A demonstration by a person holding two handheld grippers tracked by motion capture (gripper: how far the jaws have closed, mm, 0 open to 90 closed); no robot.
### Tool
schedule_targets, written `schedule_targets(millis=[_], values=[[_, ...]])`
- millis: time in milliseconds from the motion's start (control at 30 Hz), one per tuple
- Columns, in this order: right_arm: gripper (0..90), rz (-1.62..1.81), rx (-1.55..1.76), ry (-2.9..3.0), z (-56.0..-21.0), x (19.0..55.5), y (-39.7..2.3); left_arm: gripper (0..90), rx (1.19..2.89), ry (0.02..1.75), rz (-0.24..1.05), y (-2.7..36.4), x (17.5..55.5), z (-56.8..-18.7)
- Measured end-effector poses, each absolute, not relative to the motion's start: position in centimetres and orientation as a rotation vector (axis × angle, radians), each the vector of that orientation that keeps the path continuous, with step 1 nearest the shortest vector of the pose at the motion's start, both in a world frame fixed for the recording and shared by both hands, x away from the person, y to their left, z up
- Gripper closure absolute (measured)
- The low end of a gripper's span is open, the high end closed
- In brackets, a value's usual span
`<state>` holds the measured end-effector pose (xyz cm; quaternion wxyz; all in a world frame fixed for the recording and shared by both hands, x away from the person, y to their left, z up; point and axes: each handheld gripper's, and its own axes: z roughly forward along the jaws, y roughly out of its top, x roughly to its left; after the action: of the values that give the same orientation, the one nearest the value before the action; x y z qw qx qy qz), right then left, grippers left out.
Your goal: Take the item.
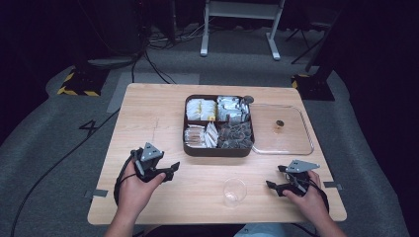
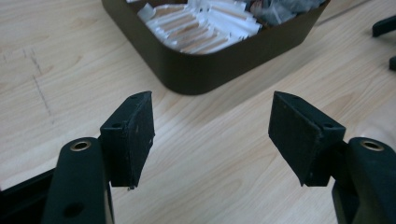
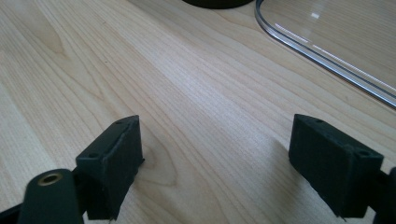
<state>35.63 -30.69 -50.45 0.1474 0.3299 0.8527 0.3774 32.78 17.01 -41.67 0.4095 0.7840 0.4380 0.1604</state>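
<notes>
Risk: left gripper [image 1: 165, 173], jaws wide and empty, near the dark brown compartmented tray [image 1: 217, 148] of white sachets [image 2: 201, 25] — could nudge its wall; right gripper [image 1: 279, 186] likewise wide, empty.

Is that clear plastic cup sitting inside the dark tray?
No, the clear cup stands on the bare table, nearer the person than the dark tray.

Both forearms come in from the near edge of the bench [image 1: 148, 103], each hand wrapped around a gripper. The left hand [image 1: 134, 183] holds the left gripper [image 1: 170, 170] raised a little above the wood, pointing forward and to the right, its jaws standing wide apart with nothing between them. The right hand [image 1: 309, 193] keeps the right gripper [image 1: 274, 186] low, pointing left, its jaws likewise spread and empty
</notes>
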Motion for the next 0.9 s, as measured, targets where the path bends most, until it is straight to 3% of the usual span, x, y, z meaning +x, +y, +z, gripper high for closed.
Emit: schedule_targets(millis=[900], values=[[17.8,1.084,0.948,2.455,-50.5,35.9,-30.5,33.1,2.006,1.021,0.467,11.6,41.7,-37.9]])
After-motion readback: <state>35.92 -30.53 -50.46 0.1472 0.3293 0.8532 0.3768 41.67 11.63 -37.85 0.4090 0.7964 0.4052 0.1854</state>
